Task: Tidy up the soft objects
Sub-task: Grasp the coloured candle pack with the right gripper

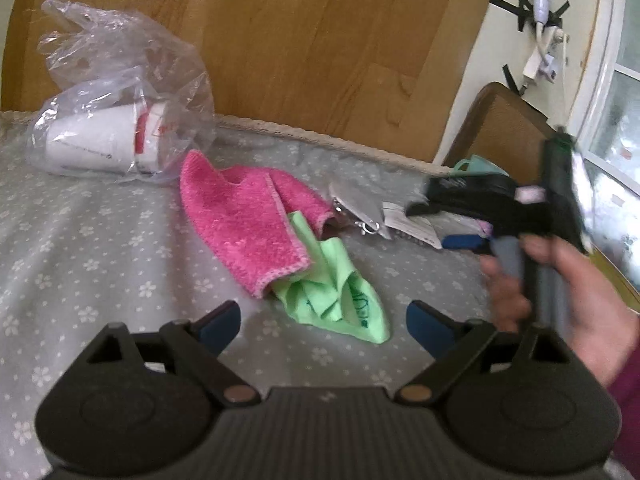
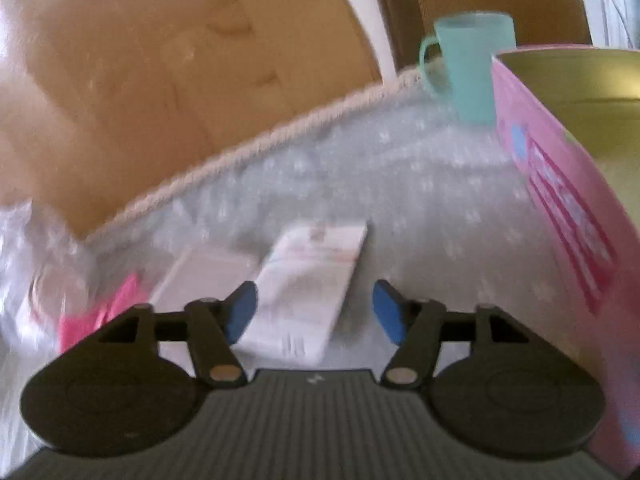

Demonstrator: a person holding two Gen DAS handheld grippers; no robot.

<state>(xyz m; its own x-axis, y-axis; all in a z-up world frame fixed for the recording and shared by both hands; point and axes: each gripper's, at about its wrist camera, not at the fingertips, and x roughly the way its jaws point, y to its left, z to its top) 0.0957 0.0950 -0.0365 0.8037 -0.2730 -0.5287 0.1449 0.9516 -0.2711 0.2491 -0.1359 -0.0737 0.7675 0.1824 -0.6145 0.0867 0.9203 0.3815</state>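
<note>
A pink towel (image 1: 240, 216) lies crumpled on the grey flowered cloth (image 1: 80, 248), overlapping a green cloth (image 1: 340, 300) whose near end sits just beyond my left gripper (image 1: 324, 322). That gripper is open with nothing between its blue pads. A hand at the right holds my right gripper (image 1: 436, 226) over small packets. The right wrist view is blurred. There my right gripper (image 2: 315, 314) stands open above a flat white packet (image 2: 308, 288). Its left pad overlaps the packet's edge and its right pad is clear of it. A corner of the pink towel (image 2: 100, 312) shows at the left.
A clear plastic bag (image 1: 120, 80) holding white cups (image 1: 100, 140) lies at the back left. Silver foil packets (image 1: 356, 204) lie right of the towel. A pink tin (image 2: 560, 200) stands open at the right with a teal cup (image 2: 472, 64) behind it. Wooden boards back the table.
</note>
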